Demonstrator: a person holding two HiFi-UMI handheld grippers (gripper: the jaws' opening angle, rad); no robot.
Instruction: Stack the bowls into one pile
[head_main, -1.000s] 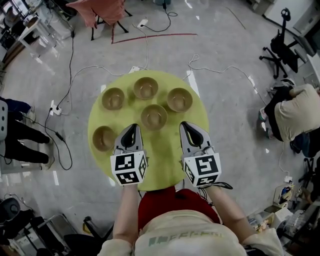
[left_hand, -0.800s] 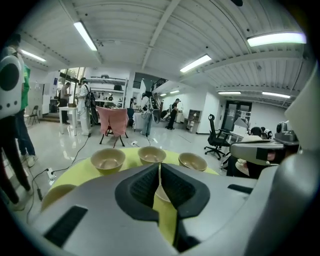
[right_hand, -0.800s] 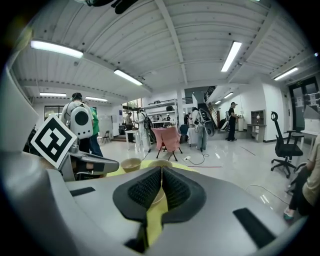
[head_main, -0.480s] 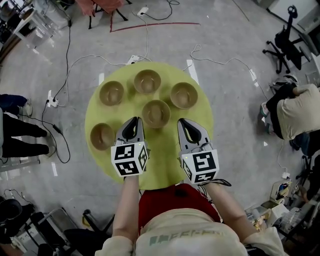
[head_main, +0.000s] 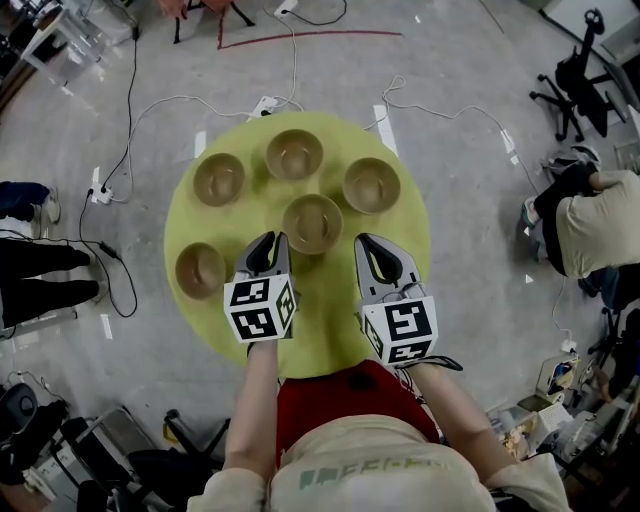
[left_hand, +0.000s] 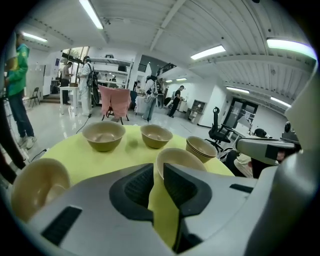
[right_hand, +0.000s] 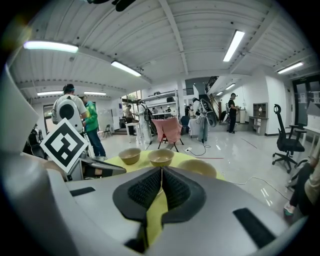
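Little had changed: left gripper stood slightly parted, right gripper closed, both empty, short of the centre bowl.

Five bowls sit apart on a round yellow-green table; the left gripper and right gripper flank the middle bowl.

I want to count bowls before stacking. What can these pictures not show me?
- Right bowl: head view hides whether others nest inside; left gripper view shows layered rims, number unclear.
- Centre bowl: left gripper view, lower part behind the jaws.
- Front-left bowl: right gripper view, hidden by left gripper.
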